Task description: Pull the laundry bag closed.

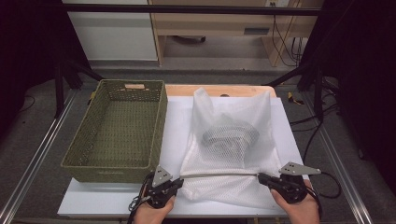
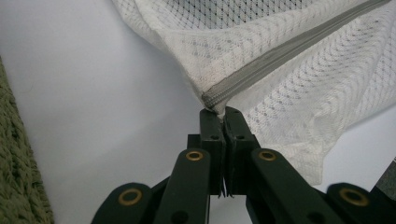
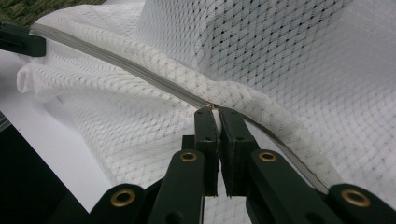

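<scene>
— Nearest the high camera, both hands come in at the table's front edge. What does each gripper have?

— Left gripper (image 1: 175,184) is pinched tight on the end of the grey zipper (image 2: 280,56) of the white mesh bag (image 1: 229,140). Right gripper (image 1: 264,178) has its jaws clamped at a small metal piece on that zipper, likely the pull, partway along it.

— Where does the bag lie?

— Flat on the white board (image 1: 177,126), right of the green woven basket (image 1: 116,130), with something dark and rounded (image 1: 231,133) inside it. The zipper is stretched taut between the two grippers.

— So which step is this?

— Working the zipper, it seems; whether opening or closing cannot be told. Next, the left should anchor its end while the right draws the pull along the track, keeping the mesh from snagging.
</scene>
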The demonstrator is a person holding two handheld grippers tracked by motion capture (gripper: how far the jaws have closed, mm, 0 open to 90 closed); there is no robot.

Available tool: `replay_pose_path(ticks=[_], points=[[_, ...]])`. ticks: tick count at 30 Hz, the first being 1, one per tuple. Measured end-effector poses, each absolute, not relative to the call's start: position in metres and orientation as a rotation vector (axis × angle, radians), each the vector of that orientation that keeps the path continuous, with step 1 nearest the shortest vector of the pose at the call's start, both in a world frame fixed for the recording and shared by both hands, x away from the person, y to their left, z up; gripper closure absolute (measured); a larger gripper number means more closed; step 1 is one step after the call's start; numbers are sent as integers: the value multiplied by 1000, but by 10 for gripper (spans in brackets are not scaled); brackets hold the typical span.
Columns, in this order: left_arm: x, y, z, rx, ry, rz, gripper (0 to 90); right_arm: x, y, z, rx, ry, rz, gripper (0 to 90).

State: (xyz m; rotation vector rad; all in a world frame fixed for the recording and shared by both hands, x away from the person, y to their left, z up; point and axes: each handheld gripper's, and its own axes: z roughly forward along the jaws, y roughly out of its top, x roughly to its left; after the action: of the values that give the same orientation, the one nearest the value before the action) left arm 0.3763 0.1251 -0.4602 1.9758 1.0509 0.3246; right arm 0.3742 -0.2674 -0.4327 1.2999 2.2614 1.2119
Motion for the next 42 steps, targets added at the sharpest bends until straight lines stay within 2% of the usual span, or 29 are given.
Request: replay_pose_path(ticks=[42], points=[[376,128,-459,1954,1065,332,886,365,-299,-434,1359,2188,1164,868]])
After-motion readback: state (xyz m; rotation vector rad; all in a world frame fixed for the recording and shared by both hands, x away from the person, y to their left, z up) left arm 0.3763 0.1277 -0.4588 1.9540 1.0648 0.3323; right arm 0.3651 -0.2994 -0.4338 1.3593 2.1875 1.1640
